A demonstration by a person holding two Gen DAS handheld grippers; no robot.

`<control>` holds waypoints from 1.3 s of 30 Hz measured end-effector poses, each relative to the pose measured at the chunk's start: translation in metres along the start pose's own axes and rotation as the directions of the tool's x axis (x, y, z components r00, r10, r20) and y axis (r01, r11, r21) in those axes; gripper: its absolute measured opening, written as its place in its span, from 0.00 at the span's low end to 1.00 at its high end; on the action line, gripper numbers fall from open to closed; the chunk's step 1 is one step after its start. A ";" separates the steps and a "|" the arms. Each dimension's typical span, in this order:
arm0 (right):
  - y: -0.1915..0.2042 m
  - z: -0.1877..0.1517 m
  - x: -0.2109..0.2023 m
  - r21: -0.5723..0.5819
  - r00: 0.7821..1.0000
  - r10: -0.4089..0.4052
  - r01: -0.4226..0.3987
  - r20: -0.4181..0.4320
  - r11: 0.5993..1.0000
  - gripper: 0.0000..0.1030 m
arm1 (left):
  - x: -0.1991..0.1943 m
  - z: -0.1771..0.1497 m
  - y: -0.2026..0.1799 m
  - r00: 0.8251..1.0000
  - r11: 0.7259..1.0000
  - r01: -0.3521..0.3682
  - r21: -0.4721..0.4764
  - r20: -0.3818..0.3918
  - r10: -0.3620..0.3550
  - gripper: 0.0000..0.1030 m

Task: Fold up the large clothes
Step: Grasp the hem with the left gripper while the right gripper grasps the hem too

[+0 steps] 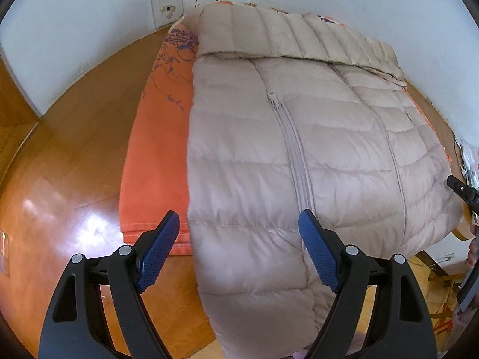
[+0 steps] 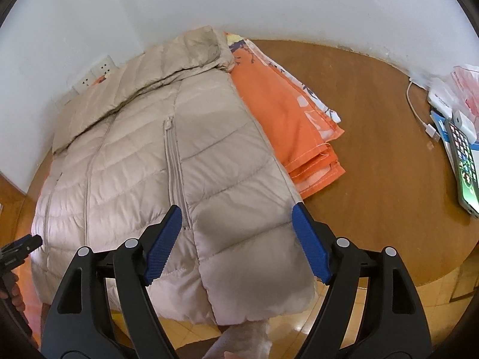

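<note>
The left gripper (image 1: 239, 230) is hovering with its blue fingers (image 1: 158, 251) spread wide, gripping nothing, over the near hem of the beige down jacket (image 1: 299, 149). The right gripper (image 2: 238, 224) is likewise gaping wide, empty, above the hem. The jacket is lying zipped across folded orange cloth (image 2: 287, 119) on the round wooden table (image 2: 374, 149), its hem overhanging the near edge. A phone (image 2: 464, 167) is resting at the right rim, and wall sockets (image 1: 191, 3) are showing beyond.
</note>
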State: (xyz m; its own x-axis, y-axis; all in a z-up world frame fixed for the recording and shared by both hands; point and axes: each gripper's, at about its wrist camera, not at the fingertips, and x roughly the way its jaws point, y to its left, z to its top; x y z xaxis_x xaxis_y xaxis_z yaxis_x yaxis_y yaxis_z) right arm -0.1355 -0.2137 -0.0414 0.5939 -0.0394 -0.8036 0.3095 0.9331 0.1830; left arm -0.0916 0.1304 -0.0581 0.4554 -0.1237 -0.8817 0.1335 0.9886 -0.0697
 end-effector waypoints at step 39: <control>-0.012 0.009 -0.025 -0.126 0.930 0.349 -0.362 -0.112 0.924 0.14 | -0.040 -0.023 -0.023 0.986 0.967 0.169 -0.191 0.023 -0.168 0.14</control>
State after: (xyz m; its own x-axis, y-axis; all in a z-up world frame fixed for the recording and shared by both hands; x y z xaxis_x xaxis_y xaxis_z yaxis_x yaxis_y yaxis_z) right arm -0.1474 -0.2272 -0.0189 0.5777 0.3292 -0.7469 -0.0224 0.9211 0.3886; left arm -0.1330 0.1143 -0.0317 0.4470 -0.2900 -0.8463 0.0378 0.9513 -0.3060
